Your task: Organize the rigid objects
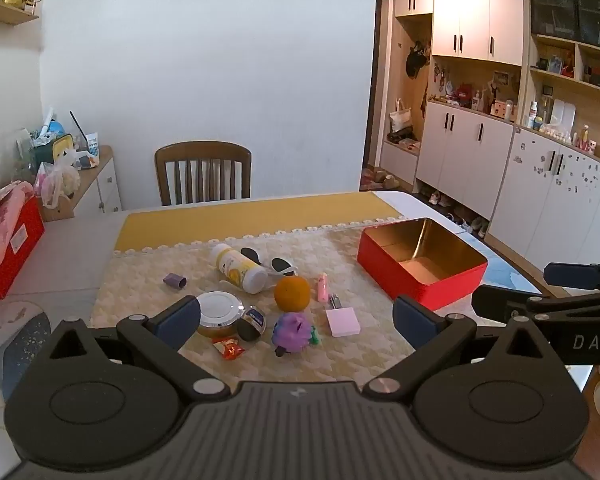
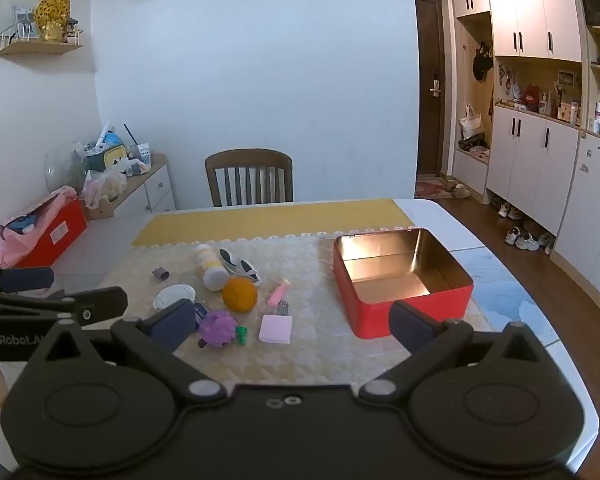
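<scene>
Right, both claws wide open and empty, left (image 1: 296, 322), right (image 2: 292, 326), hovering short of the clutter; orange (image 2: 239, 295) sits left of the tin (image 2: 404, 312). Best drop squarely over it, squeeze gently.

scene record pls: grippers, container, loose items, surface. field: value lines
left gripper: open, empty, above the mat
right gripper: open, empty, above the mat
container: red tin box, lid off, nothing inside, right side of mat
loose items: orange, white bottle on its side, sunglasses, pink sticky pad, purple spiky toy, pink tube, lidded jar
surface: woven table mat
</scene>
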### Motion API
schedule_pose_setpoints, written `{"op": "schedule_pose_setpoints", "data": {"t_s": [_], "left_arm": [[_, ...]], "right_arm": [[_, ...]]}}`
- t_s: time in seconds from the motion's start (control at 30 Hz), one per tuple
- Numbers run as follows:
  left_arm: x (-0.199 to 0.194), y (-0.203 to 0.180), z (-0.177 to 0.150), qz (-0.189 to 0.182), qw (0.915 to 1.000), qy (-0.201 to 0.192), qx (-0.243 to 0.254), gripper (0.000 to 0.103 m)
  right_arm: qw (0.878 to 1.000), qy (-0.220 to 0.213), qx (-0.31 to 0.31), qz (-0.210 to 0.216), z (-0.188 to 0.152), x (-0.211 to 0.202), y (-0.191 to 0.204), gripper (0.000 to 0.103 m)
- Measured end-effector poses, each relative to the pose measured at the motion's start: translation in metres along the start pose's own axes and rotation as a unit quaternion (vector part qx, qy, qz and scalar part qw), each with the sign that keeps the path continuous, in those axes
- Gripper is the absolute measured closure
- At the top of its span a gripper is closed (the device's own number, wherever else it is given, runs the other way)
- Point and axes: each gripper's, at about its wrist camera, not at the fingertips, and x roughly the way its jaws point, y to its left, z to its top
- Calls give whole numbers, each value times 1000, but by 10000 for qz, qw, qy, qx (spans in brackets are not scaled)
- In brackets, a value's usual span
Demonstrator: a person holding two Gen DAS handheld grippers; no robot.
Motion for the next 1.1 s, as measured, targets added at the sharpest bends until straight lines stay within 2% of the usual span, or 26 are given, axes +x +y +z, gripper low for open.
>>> {"op": "schedule_pose_setpoints", "data": {"t_s": [1.1], "left_arm": [[0, 3, 2, -129, 9999, 30, -87, 0]], "right_arm": [[10000, -78, 20, -14, 5, -5, 5, 0]]}}
